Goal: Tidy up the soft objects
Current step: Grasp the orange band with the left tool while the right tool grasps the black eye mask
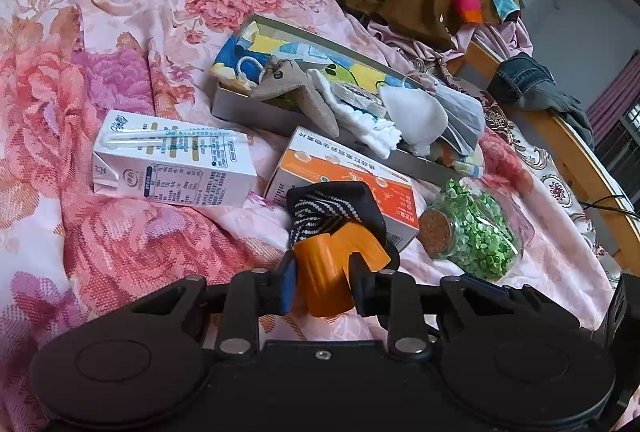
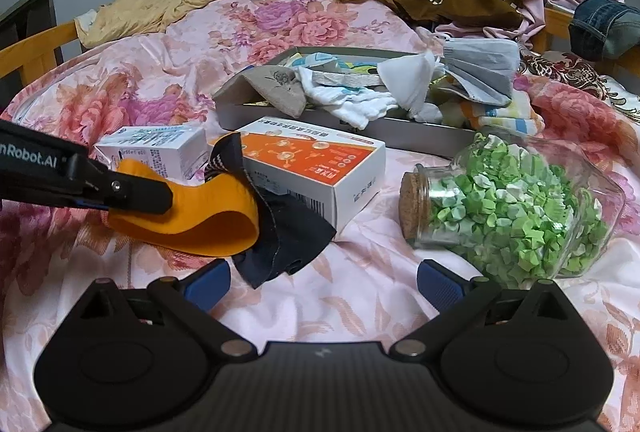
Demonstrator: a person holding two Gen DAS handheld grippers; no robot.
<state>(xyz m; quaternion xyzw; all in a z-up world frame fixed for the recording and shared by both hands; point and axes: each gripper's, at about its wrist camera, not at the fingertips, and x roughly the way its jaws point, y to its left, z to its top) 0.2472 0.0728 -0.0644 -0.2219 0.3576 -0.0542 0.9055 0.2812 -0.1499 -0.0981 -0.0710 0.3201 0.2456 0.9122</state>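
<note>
A sock (image 1: 336,232), orange at the toe and dark with dotted stripes at the cuff, sits pinched between the narrowed jaws of the left claw (image 1: 322,272) on a flowered bedspread (image 1: 120,32). The jaws have drawn in on the orange end and the pads press its folded cloth. The rest of the sock runs straight ahead of that claw, its long axis pointing away from the fingers, and its dark cuff lies draped against the near corner of an orange-and-white box (image 1: 352,168).

From the right wrist view the same sock (image 2: 208,216) lies ahead and to the left of the right claw (image 2: 322,286), whose blue pads stand wide apart over bare bedspread with nothing between them. The left claw (image 2: 160,198) comes in from the left edge, already on the orange end, so the left hand is plainly the nearer one.

Beyond the left claw, past the box, sits a shallow grey tray (image 1: 248,110) heaped with other socks and small cloths (image 1: 360,104). That tray looks the likely home for the sock; reaching it would mean lifting up and forward over the box, with the loose cuff apt to drag across the box top. A milk carton (image 1: 172,164) lies ahead to the left of the left claw, and a corked glass jar of green paper stars (image 1: 472,236) lies on its side ahead to the right; both are hard goods and seem no part of the sorting.
</note>
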